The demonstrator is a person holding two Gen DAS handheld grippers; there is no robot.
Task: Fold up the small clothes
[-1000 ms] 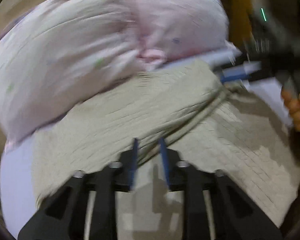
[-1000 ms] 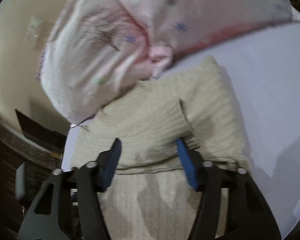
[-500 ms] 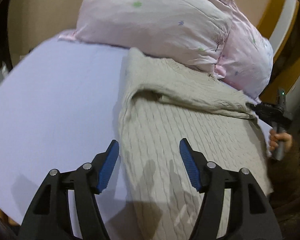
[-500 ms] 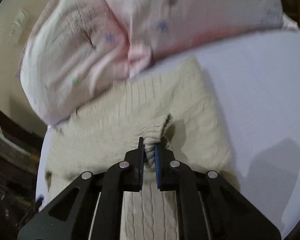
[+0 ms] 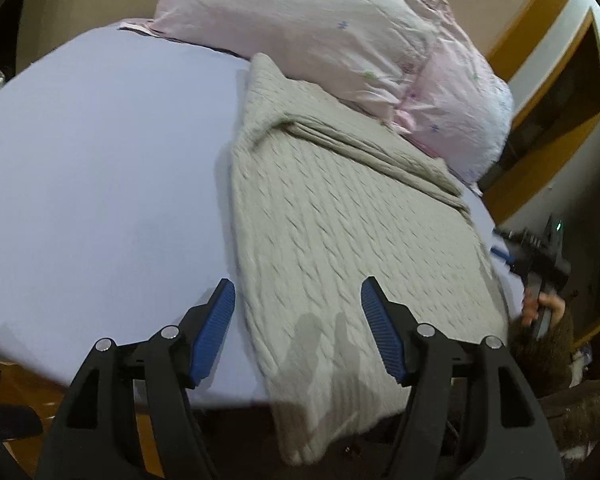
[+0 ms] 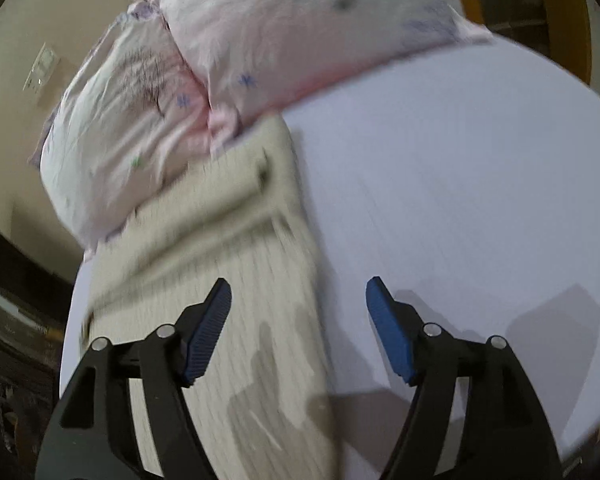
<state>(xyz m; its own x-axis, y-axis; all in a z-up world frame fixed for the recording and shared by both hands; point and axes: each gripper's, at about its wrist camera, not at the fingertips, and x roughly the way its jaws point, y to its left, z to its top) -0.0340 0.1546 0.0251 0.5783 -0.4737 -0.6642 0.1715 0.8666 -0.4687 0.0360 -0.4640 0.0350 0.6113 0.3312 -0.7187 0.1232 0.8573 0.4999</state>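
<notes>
A beige cable-knit sweater [image 5: 340,240] lies on the lavender bed sheet [image 5: 100,160], with a sleeve folded across its upper part and its lower hem hanging over the bed's near edge. My left gripper [image 5: 298,320] is open and empty, hovering above the sweater's left edge. In the right wrist view the sweater [image 6: 240,280] lies left of centre, blurred. My right gripper [image 6: 298,316] is open and empty above the sweater's right edge. It also shows in the left wrist view [image 5: 536,256], held at the bed's right side.
Two pink flowered pillows [image 5: 340,32] lie at the head of the bed, touching the sweater's top; they also show in the right wrist view [image 6: 260,40]. A wooden frame [image 5: 540,80] stands at the right. Bare sheet [image 6: 460,180] spreads beside the sweater.
My right gripper has opened and let go of the sweater sleeve, then pulled back. My left gripper, open since half a second ago, has moved back toward the near edge.
</notes>
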